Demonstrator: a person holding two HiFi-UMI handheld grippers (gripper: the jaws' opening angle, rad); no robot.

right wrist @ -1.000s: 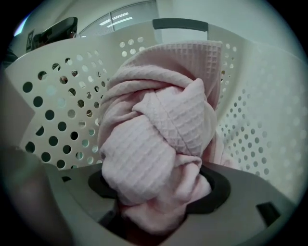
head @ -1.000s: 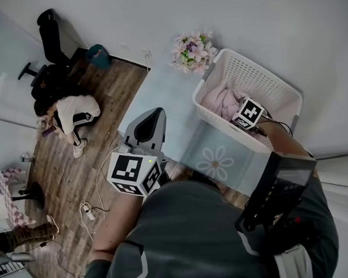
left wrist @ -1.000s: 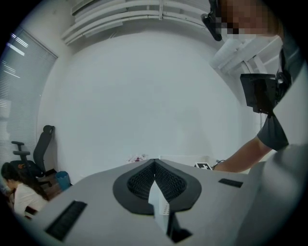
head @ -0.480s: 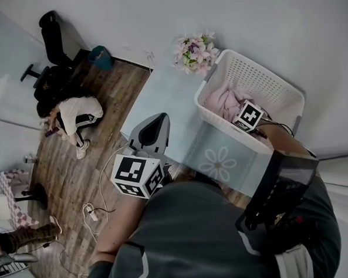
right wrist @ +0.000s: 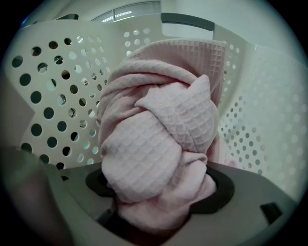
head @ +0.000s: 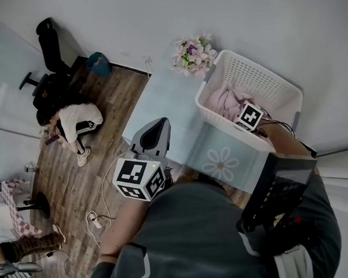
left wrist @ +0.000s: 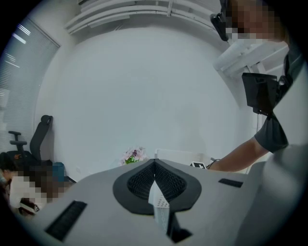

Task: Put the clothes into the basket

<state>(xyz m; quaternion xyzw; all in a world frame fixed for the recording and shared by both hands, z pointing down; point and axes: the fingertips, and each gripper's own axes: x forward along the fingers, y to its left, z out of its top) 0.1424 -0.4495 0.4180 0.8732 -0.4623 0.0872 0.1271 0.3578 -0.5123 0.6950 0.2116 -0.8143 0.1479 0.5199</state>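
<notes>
In the right gripper view the bunched pink waffle-weave cloth (right wrist: 159,144) covers the tips of the right hand-held gripper (right wrist: 161,214), hiding where its jaws meet the fabric. In the head view those jaws lie out of sight under the marker cube (head: 248,115) inside the white laundry basket (head: 264,80), and the person's torso (head: 209,239) cuts off the bench (head: 160,101) at its near edge. The left hand-held gripper (left wrist: 155,173) blocks all but a strip of the basket's rim in its own view.

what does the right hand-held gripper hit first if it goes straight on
The right hand-held gripper grips the pink waffle-knit cloth, which fills its path; behind it, probably the laundry basket's perforated wall, depth unclear.
</notes>
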